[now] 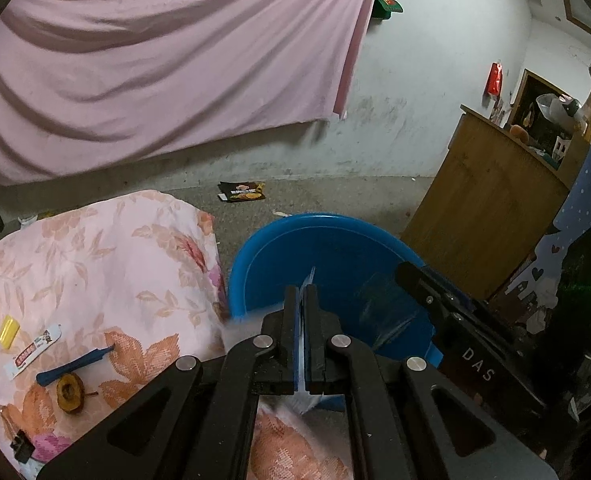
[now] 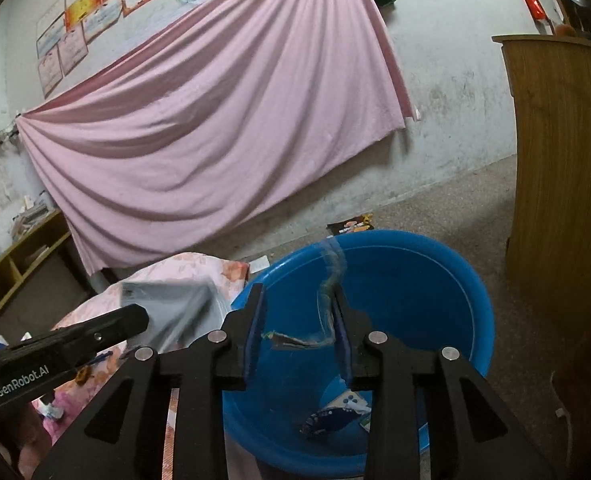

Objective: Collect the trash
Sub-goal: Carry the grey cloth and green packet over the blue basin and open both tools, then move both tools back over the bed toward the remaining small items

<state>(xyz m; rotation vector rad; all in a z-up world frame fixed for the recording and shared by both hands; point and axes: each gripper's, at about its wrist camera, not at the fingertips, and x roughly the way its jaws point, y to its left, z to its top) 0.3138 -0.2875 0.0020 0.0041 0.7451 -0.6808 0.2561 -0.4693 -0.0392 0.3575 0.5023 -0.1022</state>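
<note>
A blue plastic basin stands on the floor beside the flowered bed cover; it fills the right wrist view. My left gripper is shut on a thin white-and-blue wrapper, held at the basin's near rim. My right gripper is open above the basin, and a clear plastic wrapper clings to its right finger. Wrappers lie in the basin's bottom. On the bed lie a yellow piece, a white wrapper, a blue strip and a fruit half.
A wooden cabinet stands right of the basin. A dark snack packet lies on the concrete floor by the wall. A pink sheet hangs on the wall. A black clip lies at the bed's near edge.
</note>
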